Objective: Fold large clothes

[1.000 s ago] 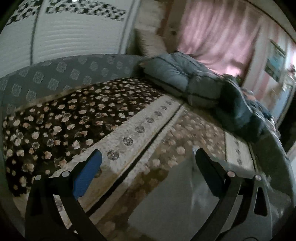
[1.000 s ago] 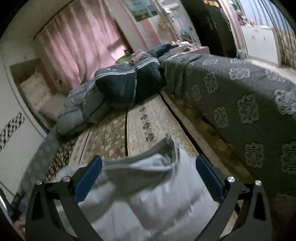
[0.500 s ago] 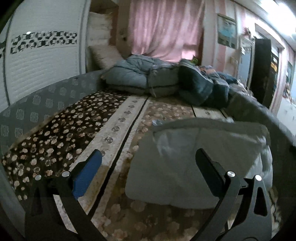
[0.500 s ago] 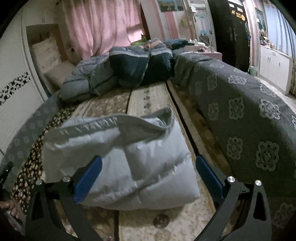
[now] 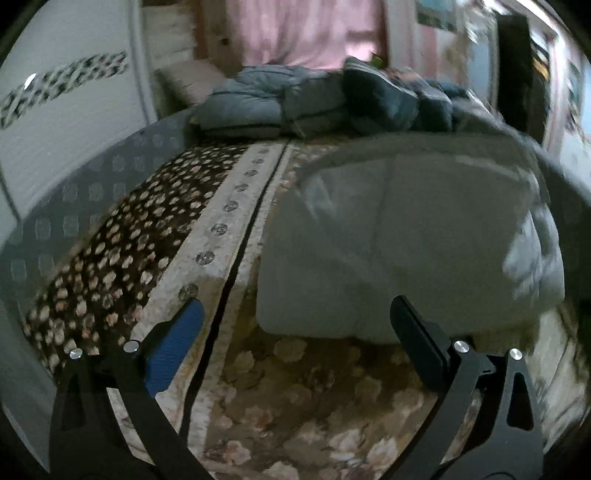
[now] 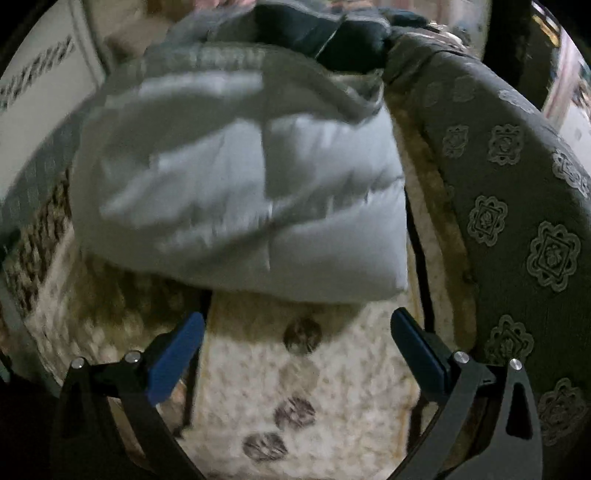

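Observation:
A pale grey padded jacket (image 5: 399, 236) lies folded into a thick bundle on the patterned bed cover (image 5: 295, 387). In the right wrist view the same jacket (image 6: 243, 177) fills the upper middle, its ribbed hem at the far side. My left gripper (image 5: 295, 332) hangs open just short of the jacket's near edge, nothing between its fingers. My right gripper (image 6: 297, 339) is also open and empty, a little in front of the jacket's near fold, over the cream strip of the cover (image 6: 295, 387).
A grey patterned bolster (image 6: 517, 206) runs along the right side of the bed. Folded blue-grey and dark quilts (image 5: 325, 99) are stacked at the far end under pink curtains (image 5: 306, 33). A white wardrobe (image 5: 66, 110) stands at the left.
Both grippers have tilted down and come closer to the folded jacket, which now looms larger in both views. Both stay open and empty.

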Motion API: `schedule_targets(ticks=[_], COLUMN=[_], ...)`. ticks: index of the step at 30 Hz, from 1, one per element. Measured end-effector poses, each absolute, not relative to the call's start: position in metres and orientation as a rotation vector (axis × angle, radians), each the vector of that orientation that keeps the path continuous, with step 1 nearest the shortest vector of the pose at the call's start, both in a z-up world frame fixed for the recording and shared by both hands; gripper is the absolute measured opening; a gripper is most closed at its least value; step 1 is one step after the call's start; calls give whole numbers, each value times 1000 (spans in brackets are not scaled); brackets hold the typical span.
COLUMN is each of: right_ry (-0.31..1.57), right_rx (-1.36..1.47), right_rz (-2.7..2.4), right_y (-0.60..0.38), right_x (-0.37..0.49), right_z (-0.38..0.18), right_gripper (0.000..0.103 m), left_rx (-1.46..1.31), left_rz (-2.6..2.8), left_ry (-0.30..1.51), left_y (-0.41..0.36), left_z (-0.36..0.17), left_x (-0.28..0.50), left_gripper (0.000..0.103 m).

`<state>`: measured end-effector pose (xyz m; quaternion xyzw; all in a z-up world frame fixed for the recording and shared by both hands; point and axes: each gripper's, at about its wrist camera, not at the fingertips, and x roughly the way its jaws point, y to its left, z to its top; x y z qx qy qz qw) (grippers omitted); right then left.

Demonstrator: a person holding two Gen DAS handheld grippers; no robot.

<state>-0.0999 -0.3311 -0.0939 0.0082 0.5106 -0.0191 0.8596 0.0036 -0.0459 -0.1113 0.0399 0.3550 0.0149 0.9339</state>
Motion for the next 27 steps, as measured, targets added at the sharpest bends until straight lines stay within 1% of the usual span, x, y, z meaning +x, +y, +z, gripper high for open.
schedule_targets(ticks=[3,6,12,17,21,24,27], right_ry=[1086,1077,1091,1094,1035,989,956], right_rx=[24,52,47,7,42,68,127], right_rz=[-53,-66,-35,-38,-97,-85,-100], right_y=[-336,-340,-327,-320,-333,-338,-342], right_x=[-102,-101,-85,-62,-36,-17,6], right_z=[-96,-92,-95,-105,-102,-102,-108], right_gripper=[101,101,101,101,101,101,101], left_rx=[132,191,195,186,229,165,131], left_rz=[-30,-83,-131,-107,-68,-73,-68], left_ry=[776,789,825,848,796,763,766], left_y=[-61,-74,-88,-99,-106,-105,-111], left_z=[-123,-133,-146,-156,-154,-145,-151], left_x=[1,-5,3,29,61,87,123], left_gripper=[100,100,100,100,100,100,100])
